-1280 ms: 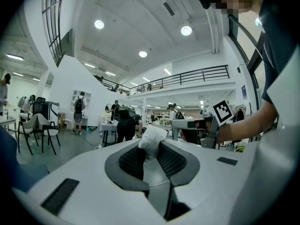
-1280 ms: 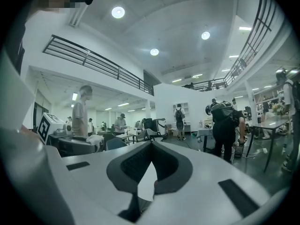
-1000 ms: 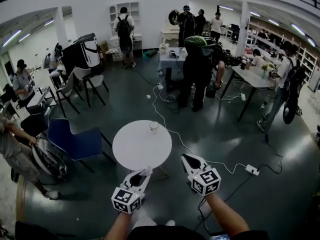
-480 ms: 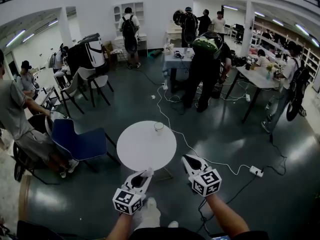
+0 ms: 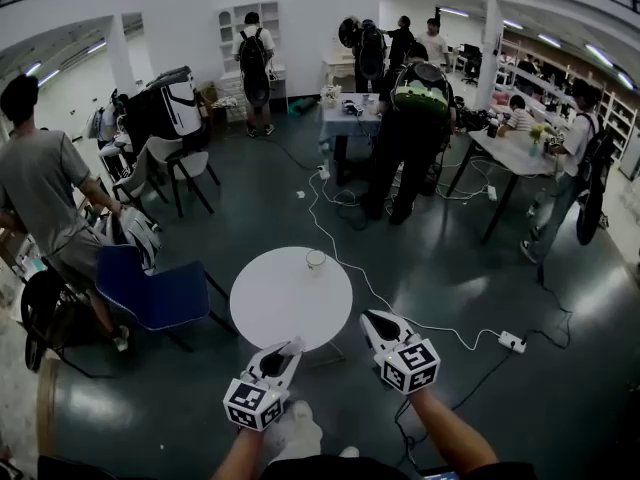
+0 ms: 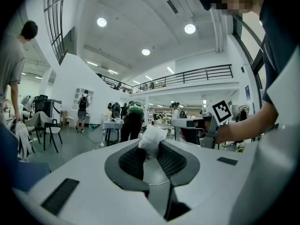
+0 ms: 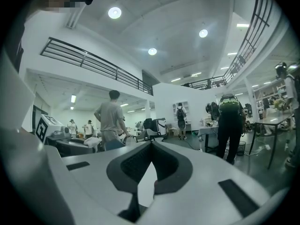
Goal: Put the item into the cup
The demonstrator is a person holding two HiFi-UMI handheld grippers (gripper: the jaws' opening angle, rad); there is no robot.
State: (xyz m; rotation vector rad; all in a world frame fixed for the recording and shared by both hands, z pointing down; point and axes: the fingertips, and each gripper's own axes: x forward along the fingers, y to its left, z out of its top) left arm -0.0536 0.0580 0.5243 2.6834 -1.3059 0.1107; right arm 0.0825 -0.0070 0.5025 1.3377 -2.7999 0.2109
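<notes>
A small clear cup (image 5: 316, 259) stands near the far edge of the round white table (image 5: 280, 303). My left gripper (image 5: 292, 346) hovers over the table's near edge. In the left gripper view it (image 6: 151, 143) is shut on a small crumpled white item (image 6: 151, 138) that sticks up between the pads. My right gripper (image 5: 371, 319) hangs just off the table's near right edge. Its jaws (image 7: 151, 145) meet at the tips with nothing between them. The cup shows in neither gripper view.
A blue chair (image 5: 150, 293) stands left of the table, with a person in grey (image 5: 45, 193) beside it. A white cable (image 5: 345, 258) runs across the floor past the table to a power strip (image 5: 510, 342). Several people and tables (image 5: 345, 118) fill the back.
The person in grey at the left has stood up and come nearer the blue chair. Both grippers stay by the table's near edge, and the left still holds the white item.
</notes>
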